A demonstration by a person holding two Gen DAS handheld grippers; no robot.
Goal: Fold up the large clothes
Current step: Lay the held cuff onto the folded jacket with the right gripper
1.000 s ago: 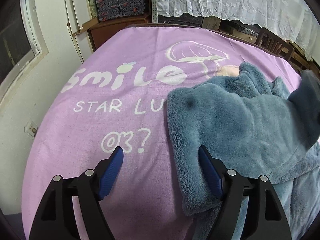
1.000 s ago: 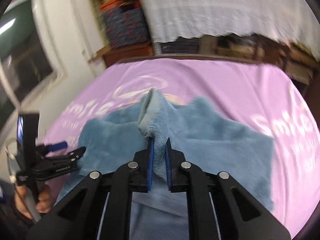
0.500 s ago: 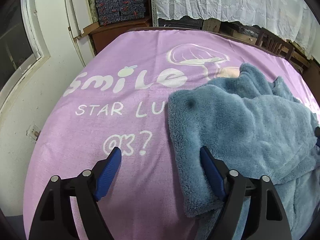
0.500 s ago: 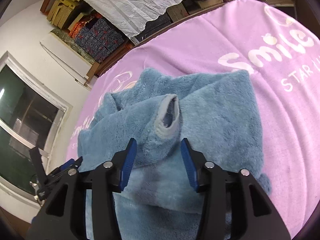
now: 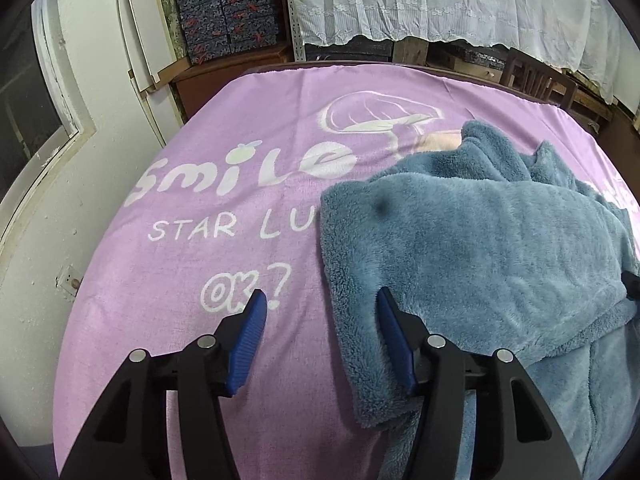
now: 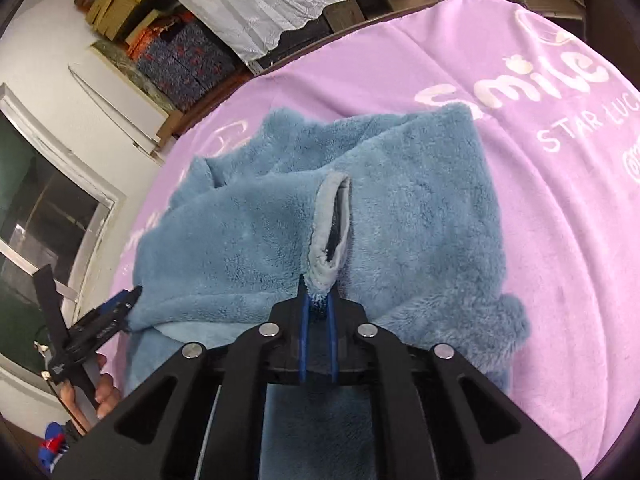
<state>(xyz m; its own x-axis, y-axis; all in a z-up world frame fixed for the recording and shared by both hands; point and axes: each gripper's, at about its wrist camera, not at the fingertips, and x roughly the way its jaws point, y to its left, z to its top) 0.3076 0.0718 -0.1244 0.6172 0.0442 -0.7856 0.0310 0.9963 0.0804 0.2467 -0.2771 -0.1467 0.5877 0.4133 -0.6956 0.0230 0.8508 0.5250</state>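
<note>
One blue fleece garment (image 5: 472, 248), one purple printed blanket (image 5: 168, 280), two grippers, perhaps one chair (image 5: 536, 80) at one o'clock.

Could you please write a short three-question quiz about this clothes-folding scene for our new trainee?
1. True or false: the right gripper is pinching the sleeve cuff of the blue fleece garment.
2. What colour is the blanket under the garment?
3. Which lies between the left gripper pads: A) the garment's edge, B) a hanger, C) a box?

Key: 1 true; 2 purple; 3 A.
</note>
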